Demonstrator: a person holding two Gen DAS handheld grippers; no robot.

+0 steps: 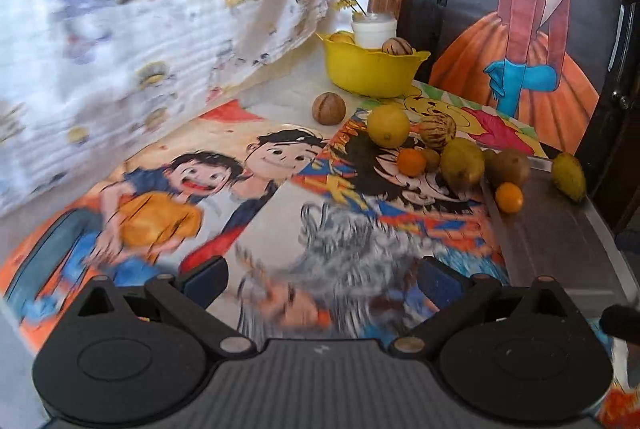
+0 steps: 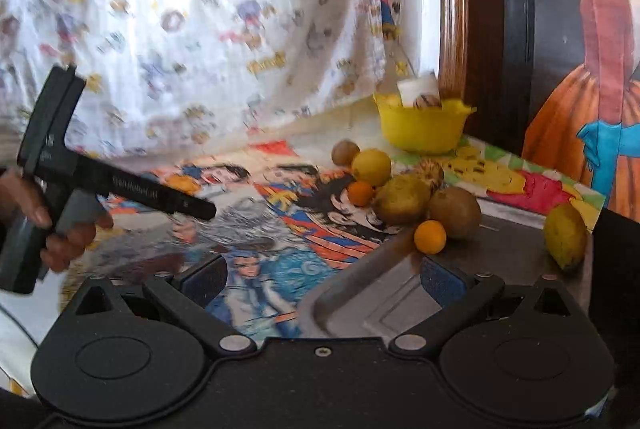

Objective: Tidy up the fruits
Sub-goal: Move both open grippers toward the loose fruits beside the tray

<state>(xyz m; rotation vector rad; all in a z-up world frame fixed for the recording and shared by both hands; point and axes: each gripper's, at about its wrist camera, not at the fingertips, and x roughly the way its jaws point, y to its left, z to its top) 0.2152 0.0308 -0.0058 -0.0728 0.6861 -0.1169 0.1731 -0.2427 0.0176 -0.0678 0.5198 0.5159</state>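
A pile of fruit lies mid-table: a yellow lemon (image 1: 388,126), a striped fruit (image 1: 437,131), a small orange (image 1: 411,162), a greenish pear-like fruit (image 1: 462,163), a brown fruit (image 1: 508,167) and another small orange (image 1: 509,197). A brown round fruit (image 1: 328,108) sits apart, near the yellow bowl (image 1: 372,71), which holds two fruits. A yellow-green fruit (image 1: 568,177) lies on the grey tray (image 1: 560,241). My left gripper (image 1: 320,283) is open and empty, well short of the pile. My right gripper (image 2: 324,283) is open and empty over the tray's (image 2: 380,293) corner.
A patterned white cloth (image 1: 140,29) hangs at the left and back. A white cup (image 1: 374,27) stands behind the bowl. Cartoon posters (image 1: 192,189) cover the table. In the right wrist view a hand (image 2: 68,237) holds the left gripper's handle (image 2: 120,185) at the left.
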